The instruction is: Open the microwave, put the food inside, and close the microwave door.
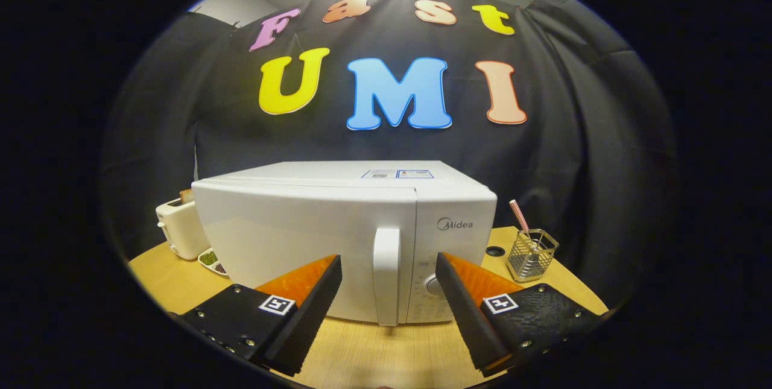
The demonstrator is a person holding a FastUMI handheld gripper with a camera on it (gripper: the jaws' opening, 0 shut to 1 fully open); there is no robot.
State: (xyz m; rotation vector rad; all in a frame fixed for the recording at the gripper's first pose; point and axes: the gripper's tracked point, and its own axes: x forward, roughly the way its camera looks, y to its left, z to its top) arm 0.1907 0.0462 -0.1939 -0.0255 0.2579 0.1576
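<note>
Fingers: both fingers (389, 292) spread wide, released, at lower centre, flanking the handle (386, 274) without touching.
Microwave: microwave (338, 238) shut at centre on the surface (374, 359).
Risk: an off-centre approach could slip off the handle.

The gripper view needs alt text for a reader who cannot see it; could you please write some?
A closed white microwave stands on a wooden table, its door handle just beyond the gripper, whose jaws are open. A toaster stands on one side, a wire holder on the other.
</note>
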